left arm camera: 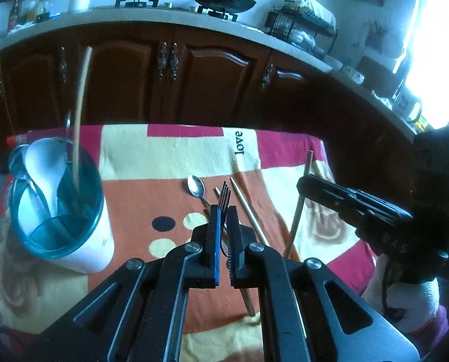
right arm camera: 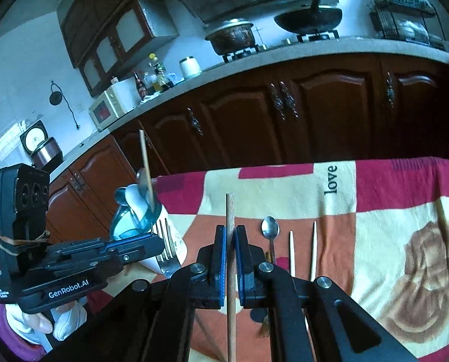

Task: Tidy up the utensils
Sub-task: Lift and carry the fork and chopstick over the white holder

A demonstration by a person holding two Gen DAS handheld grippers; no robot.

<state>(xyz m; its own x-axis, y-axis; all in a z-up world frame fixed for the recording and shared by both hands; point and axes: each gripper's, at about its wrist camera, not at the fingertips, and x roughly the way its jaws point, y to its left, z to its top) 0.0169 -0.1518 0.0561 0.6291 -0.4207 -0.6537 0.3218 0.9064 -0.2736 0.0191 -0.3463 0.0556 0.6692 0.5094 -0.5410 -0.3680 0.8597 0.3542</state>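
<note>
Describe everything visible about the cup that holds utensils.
The cup stands upright at the left end of the cloth-covered table. Its outer wall looks white and tapers toward the base; the rim and inside look translucent teal, likely plastic. Inside it lean a white spoon, a metal spoon and a pale chopstick that sticks far above the rim. Neither claw touches it; in the right wrist view the left claw with its fork passes in front.

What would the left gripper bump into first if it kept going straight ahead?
Probably the metal spoon lying on the blanket, just past the fork that the left gripper holds. Depth is hard to judge here.
</note>
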